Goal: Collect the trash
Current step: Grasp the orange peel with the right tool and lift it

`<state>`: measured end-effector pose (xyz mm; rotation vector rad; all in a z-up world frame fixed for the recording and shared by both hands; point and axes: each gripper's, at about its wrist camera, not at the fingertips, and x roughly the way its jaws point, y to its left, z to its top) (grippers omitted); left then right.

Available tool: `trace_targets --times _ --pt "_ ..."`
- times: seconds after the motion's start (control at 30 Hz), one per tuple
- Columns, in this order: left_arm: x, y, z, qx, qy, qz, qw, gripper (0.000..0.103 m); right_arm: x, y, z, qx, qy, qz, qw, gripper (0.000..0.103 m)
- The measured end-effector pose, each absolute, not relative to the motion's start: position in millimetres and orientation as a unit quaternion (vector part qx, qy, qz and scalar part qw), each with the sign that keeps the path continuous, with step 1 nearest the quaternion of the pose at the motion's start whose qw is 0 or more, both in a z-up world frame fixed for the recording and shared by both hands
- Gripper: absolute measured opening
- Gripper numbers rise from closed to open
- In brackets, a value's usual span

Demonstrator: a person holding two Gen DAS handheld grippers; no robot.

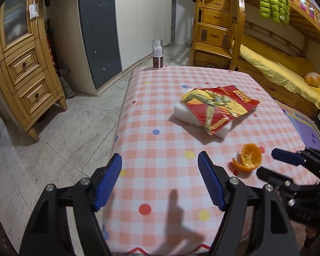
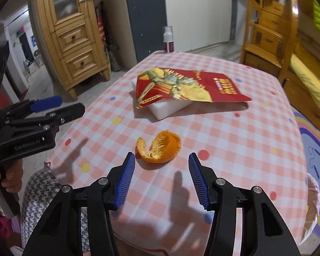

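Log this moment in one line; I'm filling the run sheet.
left gripper: open, empty | right gripper: open, near orange peel | red wrapper: on table

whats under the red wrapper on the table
A white foam block lies under the red wrapper, its near corner sticking out. How far it extends beneath is covered.

Curled orange mandarin peel (image 2: 160, 149) lies mid-frame, inner side up; crumpled red-and-gold foil wrapper (image 2: 187, 87) above it, draped over white foam block (image 2: 166, 108).

Bright indoor light, soft shadows, fisheye-warped edges.
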<state>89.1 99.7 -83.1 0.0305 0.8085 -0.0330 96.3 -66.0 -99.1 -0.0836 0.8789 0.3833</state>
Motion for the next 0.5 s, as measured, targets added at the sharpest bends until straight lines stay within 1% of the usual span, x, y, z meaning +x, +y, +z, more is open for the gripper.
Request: trace_targets --times 0.13,0.17,0.23,0.27,0.33,0.4,0.5 --pt "99 103 -91 0.010 0.402 -0.013 0.915 0.072 109 -59 -112 -0.049 0.437 0.186 0.878 0.052" --pt "99 102 -91 0.009 0.403 -0.013 0.915 0.072 111 -58 -114 -0.051 0.440 0.187 0.877 0.048" --pt "101 102 -94 0.007 0.405 -0.017 0.914 0.072 110 -56 -116 -0.062 0.434 0.186 0.879 0.037" --pt "102 101 -94 0.006 0.406 -0.018 0.914 0.072 109 -55 -115 -0.066 0.431 0.190 0.880 0.034" --pt "103 99 -95 0.005 0.406 -0.022 0.913 0.072 105 -56 -113 -0.071 0.425 0.190 0.882 0.024" --pt "105 95 -94 0.003 0.407 -0.029 0.913 0.072 103 -57 -110 -0.075 0.421 0.186 0.885 0.019" --pt "111 84 -92 -0.006 0.406 -0.052 0.912 0.072 94 -68 -98 -0.076 0.408 0.171 0.894 0.018"
